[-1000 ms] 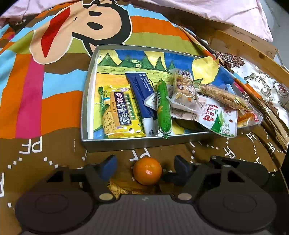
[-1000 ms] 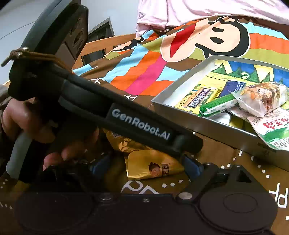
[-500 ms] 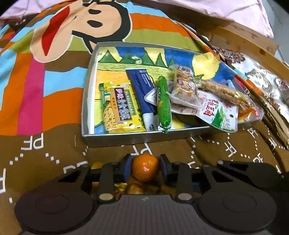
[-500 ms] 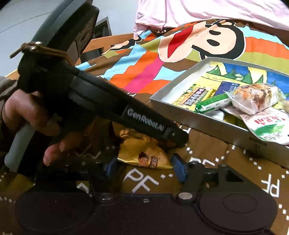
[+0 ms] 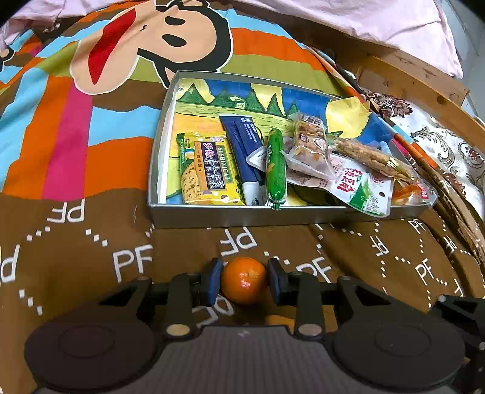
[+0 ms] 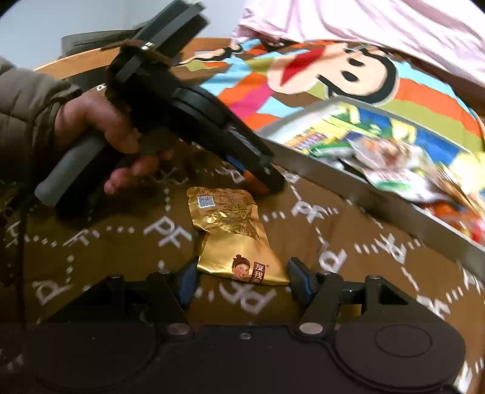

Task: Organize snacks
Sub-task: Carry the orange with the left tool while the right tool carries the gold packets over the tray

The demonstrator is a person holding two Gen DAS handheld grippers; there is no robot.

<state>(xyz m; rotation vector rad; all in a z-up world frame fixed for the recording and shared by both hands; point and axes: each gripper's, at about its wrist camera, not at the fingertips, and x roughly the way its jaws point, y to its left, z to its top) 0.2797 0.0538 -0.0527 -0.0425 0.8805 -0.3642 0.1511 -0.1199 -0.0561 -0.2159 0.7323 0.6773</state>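
Observation:
My left gripper [image 5: 244,283] is shut on a small orange tangerine [image 5: 244,284] and holds it just above the brown blanket, in front of the metal tray [image 5: 212,215]. The tray holds several snack packs, among them a yellow cracker pack [image 5: 206,172], a blue stick pack [image 5: 244,151] and a green sausage [image 5: 275,168]. In the right wrist view my right gripper [image 6: 242,280] is open around the near end of a gold snack packet [image 6: 233,236] lying on the blanket. The left gripper [image 6: 257,178] shows there too, beside the tray's near wall [image 6: 363,194].
A colourful cartoon blanket [image 5: 75,121] covers the bed. Pink bedding [image 5: 379,21] and a wooden frame [image 5: 424,88] lie behind and right of the tray. A patterned cloth [image 5: 448,157] lies at the far right.
My left gripper closed on the tangerine and lifted back from the tray. My right gripper pulled back, and the gold packet now shows fully on the blanket.

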